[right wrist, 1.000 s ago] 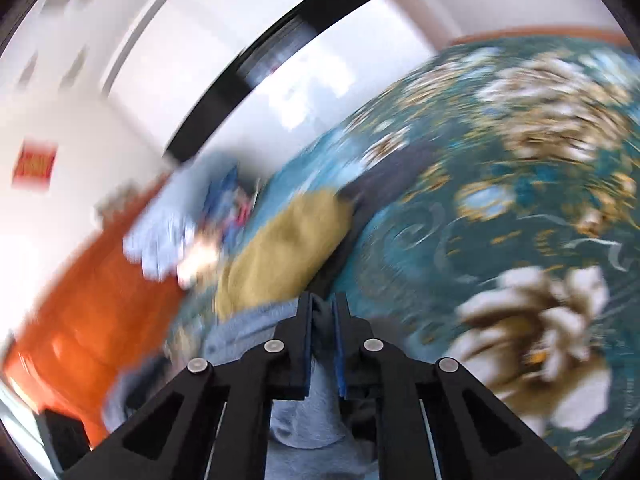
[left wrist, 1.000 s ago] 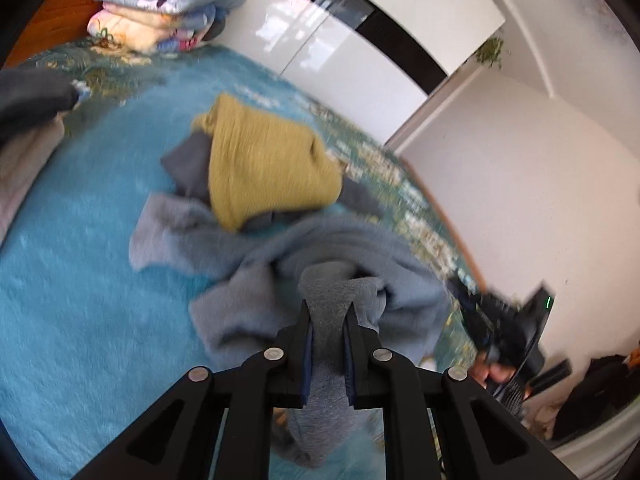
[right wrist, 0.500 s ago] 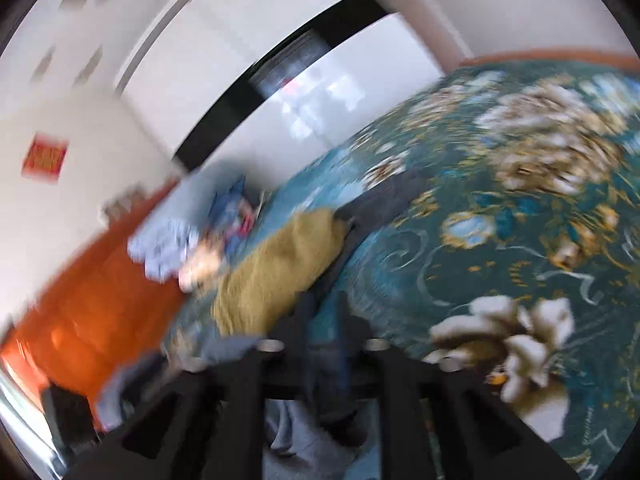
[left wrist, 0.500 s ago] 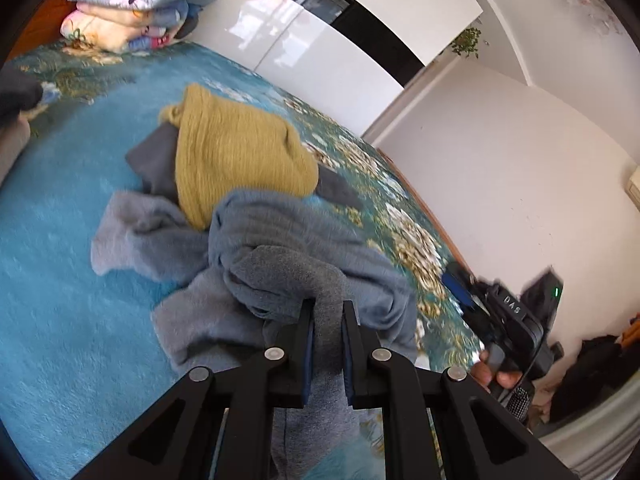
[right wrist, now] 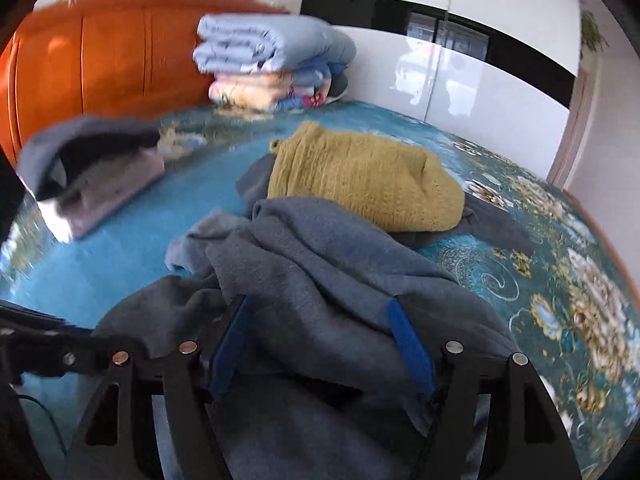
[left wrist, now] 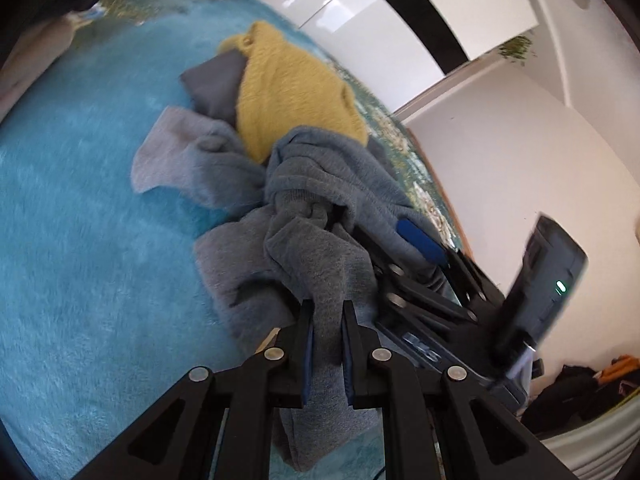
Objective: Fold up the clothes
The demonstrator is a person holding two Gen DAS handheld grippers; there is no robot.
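Note:
A crumpled grey fleece garment (left wrist: 320, 208) lies on the teal bed cover (left wrist: 80, 220). My left gripper (left wrist: 325, 312) is shut on a fold of it. My right gripper (right wrist: 320, 304) is open, its blue-padded fingers (right wrist: 408, 340) spread wide with the grey garment (right wrist: 328, 264) draped over and between them. The right gripper also shows in the left wrist view (left wrist: 420, 248), close to the right of the left one. A mustard knitted sweater (right wrist: 360, 184) lies on a dark grey garment (left wrist: 216, 80) just beyond.
A stack of folded blankets (right wrist: 272, 64) sits at the bed's head against an orange wooden headboard (right wrist: 100, 56). Folded grey and dark clothes (right wrist: 96, 168) lie at the left. White glossy wardrobe doors (right wrist: 460, 88) stand behind. The bed's flowered edge (right wrist: 580, 280) runs at right.
My right gripper has opened from shut and swung round to face the headboard, close beside the left gripper. The grey garment is bunched up more between them. The left stays shut.

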